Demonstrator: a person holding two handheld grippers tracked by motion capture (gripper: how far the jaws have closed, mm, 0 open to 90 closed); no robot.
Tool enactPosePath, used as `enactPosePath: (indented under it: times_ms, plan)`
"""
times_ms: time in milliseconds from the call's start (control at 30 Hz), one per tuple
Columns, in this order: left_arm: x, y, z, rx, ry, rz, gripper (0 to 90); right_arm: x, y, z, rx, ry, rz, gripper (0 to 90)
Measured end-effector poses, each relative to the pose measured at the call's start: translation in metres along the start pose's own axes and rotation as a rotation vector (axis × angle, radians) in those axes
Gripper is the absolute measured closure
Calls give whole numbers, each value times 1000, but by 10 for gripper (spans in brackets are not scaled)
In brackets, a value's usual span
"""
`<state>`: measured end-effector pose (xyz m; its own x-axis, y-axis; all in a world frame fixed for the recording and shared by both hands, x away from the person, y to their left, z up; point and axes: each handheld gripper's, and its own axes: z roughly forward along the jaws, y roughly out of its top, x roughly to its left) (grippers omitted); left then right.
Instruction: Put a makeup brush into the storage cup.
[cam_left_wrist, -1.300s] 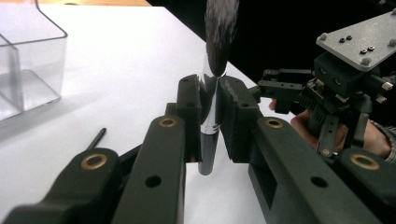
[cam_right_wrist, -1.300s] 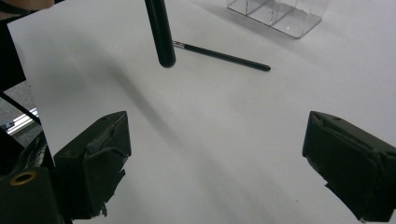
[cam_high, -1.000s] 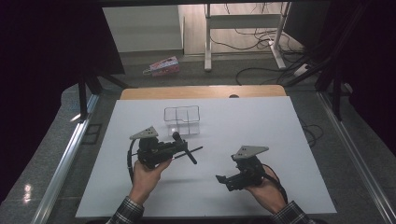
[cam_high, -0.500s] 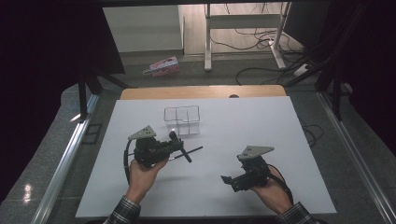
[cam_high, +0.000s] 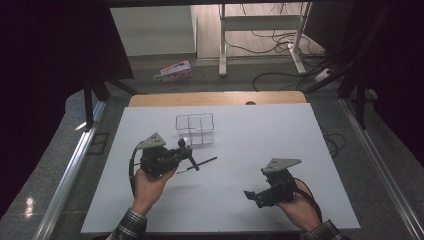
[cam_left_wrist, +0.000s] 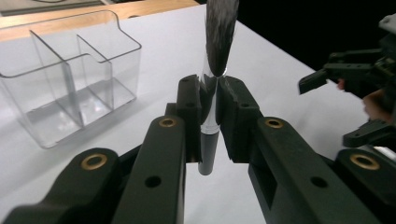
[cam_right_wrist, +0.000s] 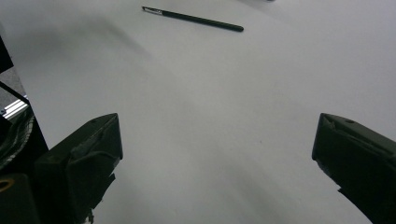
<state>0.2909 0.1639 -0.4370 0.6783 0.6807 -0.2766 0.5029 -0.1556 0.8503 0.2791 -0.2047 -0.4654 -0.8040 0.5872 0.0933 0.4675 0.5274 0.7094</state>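
- Near clear organiser (cam_high: 195, 129), L gripper (cam_high: 186, 152) clamped on makeup brush (cam_left_wrist: 215, 56), bristles up.
- R gripper (cam_high: 250, 195) unclenched, holding nothing, over white table (cam_high: 300, 130).

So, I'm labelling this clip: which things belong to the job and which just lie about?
Job: brush, in the left gripper; clear organizer; thin black pencil, probably next.
Lying about: pink box and cables, on the floor.
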Motion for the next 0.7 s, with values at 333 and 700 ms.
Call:
enactPosePath:
  times_ms: [333,700]
  plan:
    - [3,4,-1,4,34,24,790,-8,-11,-9,15,-29,8,3]
    - [6,11,5,13,54,50,789,-19,-23,-22,12,-87,50,0]
